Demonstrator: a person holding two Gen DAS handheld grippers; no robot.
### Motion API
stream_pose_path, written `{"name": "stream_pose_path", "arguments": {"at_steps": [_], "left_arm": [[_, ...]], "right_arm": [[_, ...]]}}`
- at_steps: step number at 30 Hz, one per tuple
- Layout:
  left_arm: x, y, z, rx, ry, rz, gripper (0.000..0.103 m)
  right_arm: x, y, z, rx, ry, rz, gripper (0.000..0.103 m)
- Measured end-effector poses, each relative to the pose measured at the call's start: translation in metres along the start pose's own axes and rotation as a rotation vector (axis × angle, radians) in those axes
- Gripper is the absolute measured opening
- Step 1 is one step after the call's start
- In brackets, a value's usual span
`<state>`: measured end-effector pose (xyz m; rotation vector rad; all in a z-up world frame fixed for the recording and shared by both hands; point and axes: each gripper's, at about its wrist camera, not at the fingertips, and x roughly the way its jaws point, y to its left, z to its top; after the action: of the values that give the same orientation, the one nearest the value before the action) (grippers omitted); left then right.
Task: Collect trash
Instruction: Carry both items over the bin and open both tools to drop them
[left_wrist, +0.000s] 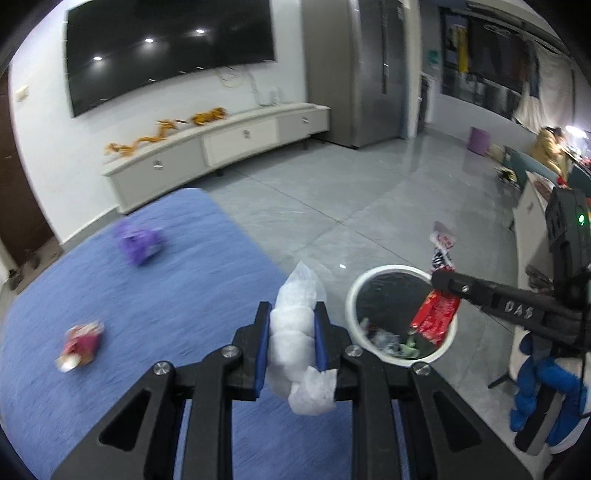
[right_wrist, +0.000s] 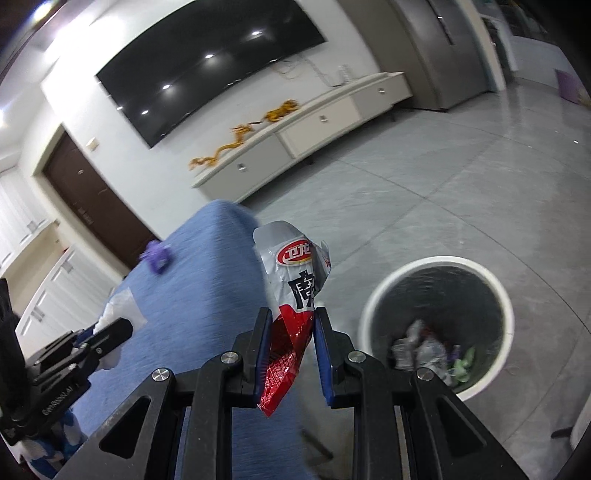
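My left gripper (left_wrist: 293, 314) is shut on a crumpled white plastic wrapper (left_wrist: 295, 332), held over the blue table's right edge, just left of the white bin (left_wrist: 400, 360). My right gripper (right_wrist: 290, 314) is shut on a red-and-silver snack wrapper (right_wrist: 291, 291). In the left wrist view that right gripper (left_wrist: 441, 282) holds the snack wrapper (left_wrist: 436, 317) over the bin's right rim. The bin (right_wrist: 373, 302) has a dark liner and several bits of trash inside. The left gripper (right_wrist: 118, 328) with the white wrapper (right_wrist: 123, 304) shows at left in the right wrist view.
On the blue table (left_wrist: 147, 295) lie a purple wrapper (left_wrist: 139, 244) and a pink-red wrapper (left_wrist: 79, 343). A cream TV cabinet (left_wrist: 221, 147) with yellow dragon figures stands below a wall TV. A grey tiled floor (left_wrist: 351, 206) surrounds the bin. Blue gloves (left_wrist: 532, 391) show at right.
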<state>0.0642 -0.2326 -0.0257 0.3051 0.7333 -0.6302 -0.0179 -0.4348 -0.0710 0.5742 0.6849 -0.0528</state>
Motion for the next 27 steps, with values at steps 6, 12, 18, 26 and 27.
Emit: {"name": "stream_pose_path", "arguments": {"at_steps": [6,12,18,26,27], "left_arm": [[0.058,-0.051,0.033,0.058,0.065,-0.104,0.021],[0.106,-0.086,0.06,0.049,0.109,-0.185,0.021],[0.133,-0.103,0.07,0.002,0.129,-0.277,0.054],[0.136,-0.107,0.072,-0.044,0.122,-0.264,0.063],[0.133,-0.107,0.072,-0.037,0.119,-0.248,0.063]], "right_arm": [[0.007,-0.048,0.011,0.046,-0.012,-0.103,0.021],[0.018,-0.089,0.02,0.105,-0.018,-0.169,0.023],[0.029,-0.119,0.019,0.163,0.004,-0.236,0.035],[0.024,-0.135,0.011,0.2,0.009,-0.27,0.046],[0.022,-0.135,0.011,0.2,0.008,-0.271,0.046]]}}
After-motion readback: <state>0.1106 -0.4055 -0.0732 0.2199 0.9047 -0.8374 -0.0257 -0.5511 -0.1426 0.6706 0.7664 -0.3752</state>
